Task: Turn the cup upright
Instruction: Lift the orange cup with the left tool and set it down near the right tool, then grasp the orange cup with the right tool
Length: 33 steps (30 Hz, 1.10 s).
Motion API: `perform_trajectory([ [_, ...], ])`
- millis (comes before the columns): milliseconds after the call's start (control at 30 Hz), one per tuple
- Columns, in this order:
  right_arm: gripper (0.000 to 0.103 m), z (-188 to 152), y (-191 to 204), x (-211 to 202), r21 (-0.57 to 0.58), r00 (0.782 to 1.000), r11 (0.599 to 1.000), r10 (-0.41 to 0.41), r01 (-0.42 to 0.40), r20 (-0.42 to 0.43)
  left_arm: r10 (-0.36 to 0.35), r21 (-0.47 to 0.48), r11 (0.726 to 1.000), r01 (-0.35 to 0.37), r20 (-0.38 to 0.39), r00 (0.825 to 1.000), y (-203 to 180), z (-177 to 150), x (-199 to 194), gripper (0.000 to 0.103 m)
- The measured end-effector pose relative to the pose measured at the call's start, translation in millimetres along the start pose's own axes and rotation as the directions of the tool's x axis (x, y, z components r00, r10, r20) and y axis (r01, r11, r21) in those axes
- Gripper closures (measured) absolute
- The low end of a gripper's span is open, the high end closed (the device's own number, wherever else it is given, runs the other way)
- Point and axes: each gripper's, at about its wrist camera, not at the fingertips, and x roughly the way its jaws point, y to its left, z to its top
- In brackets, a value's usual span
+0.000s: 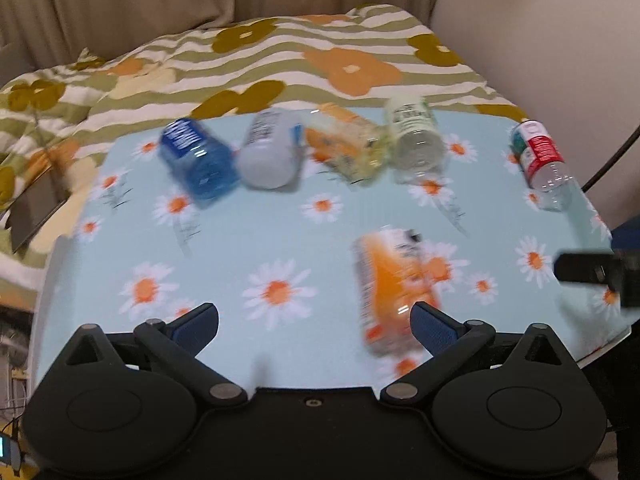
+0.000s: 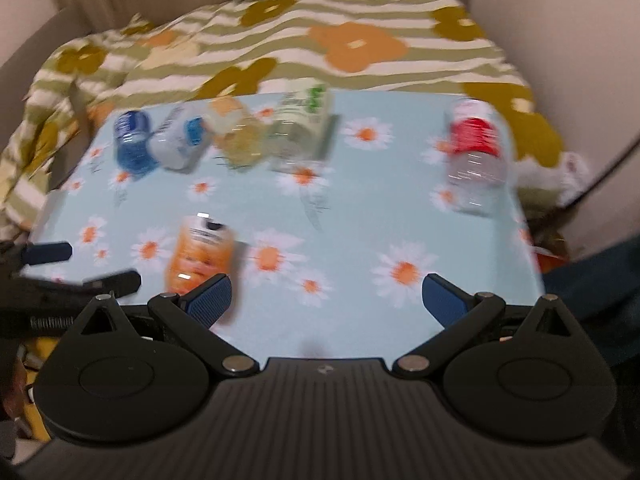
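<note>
An orange-labelled cup (image 1: pixel 392 292) lies on its side on the daisy-print table (image 1: pixel 260 240). It is also in the right wrist view as the orange cup (image 2: pixel 200 256). My left gripper (image 1: pixel 314 312) is open, and its right finger (image 1: pixel 434 326) overlaps the cup's near end. Nothing sits between its fingers. My right gripper (image 2: pixel 328 284) is open and empty, with the cup just beyond its left finger (image 2: pixel 210 300). The left gripper (image 2: pixel 80 266) shows at the left edge of the right wrist view. Both views are blurred.
Along the table's far edge lie a blue cup (image 1: pixel 196 156), a white one (image 1: pixel 268 152), a yellow-orange one (image 1: pixel 348 144) and a green-labelled clear one (image 1: pixel 416 136). A red-labelled clear cup (image 1: pixel 544 164) lies far right. A striped flowered blanket (image 1: pixel 320 60) is behind.
</note>
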Motion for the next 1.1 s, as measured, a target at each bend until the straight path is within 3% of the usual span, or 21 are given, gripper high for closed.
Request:
perform_trajectory([
  [233,0.0,39.1,40.5,59.4,0.019,0.981,0.996,0.086,-0.084,-0.177,-0.01,-0.053,0.999,0.009,-0.029,1.0,55.7,-20.0,2.3,0.0],
  [467,0.0,54.3,51.4,117.8,0.156,0.943,0.983,0.136,-0.091,-0.305,-0.013,-0.135,0.991,-0.001,-0.098,0.995,104.5,-37.4,16.7,0.0],
  [633,0.012,54.7,52.2,136.8,0.227,0.931,0.97,0.163,-0.09,-0.328,-0.008,-0.149,0.989,-0.009,-0.117,0.993,123.0,-42.6,20.7,0.0],
  [700,0.027,53.1,52.9,142.9,0.245,0.926,0.965,0.172,-0.09,-0.335,0.001,-0.157,0.987,-0.022,-0.132,0.991,129.1,-43.4,24.0,0.0],
  [767,0.033,50.6,52.4,146.2,0.261,0.924,0.96,0.185,-0.097,-0.336,0.001,-0.171,0.985,-0.025,-0.137,0.991,136.5,-43.2,26.2,0.0],
  [1100,0.036,47.5,54.6,140.8,0.252,0.934,0.962,0.181,-0.103,-0.308,-0.002,-0.171,0.985,-0.02,-0.128,0.992,146.0,-38.8,23.9,0.0],
])
